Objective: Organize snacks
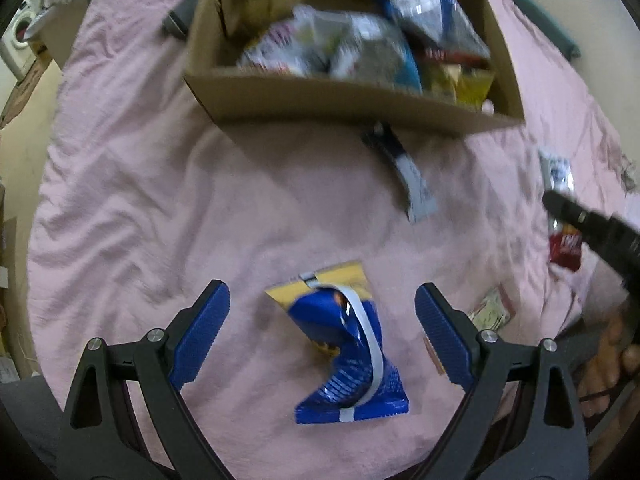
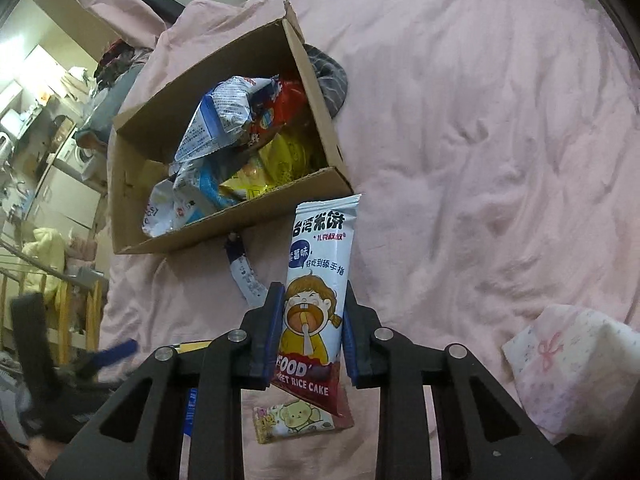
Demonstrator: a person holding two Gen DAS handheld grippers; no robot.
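The right gripper [image 2: 307, 334] clamps a rice cake packet [image 2: 316, 280] across its middle, lifted off the pink bedspread [image 2: 480, 160] near the snack-filled box [image 2: 224, 224]. The left gripper [image 1: 322, 332] hangs wide open over a crumpled blue bag [image 1: 348, 356] lying on the cover. Both packs look light, soft and slippery; a hold across the bag's pinched waist seems safest.

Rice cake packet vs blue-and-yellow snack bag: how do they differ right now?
The rice cake packet is clamped in the right gripper; the blue-and-yellow snack bag lies on the pink bedspread between the open left gripper's fingers. The packet is long, flat and mostly white; the bag is crumpled. Both are outside the cardboard box.
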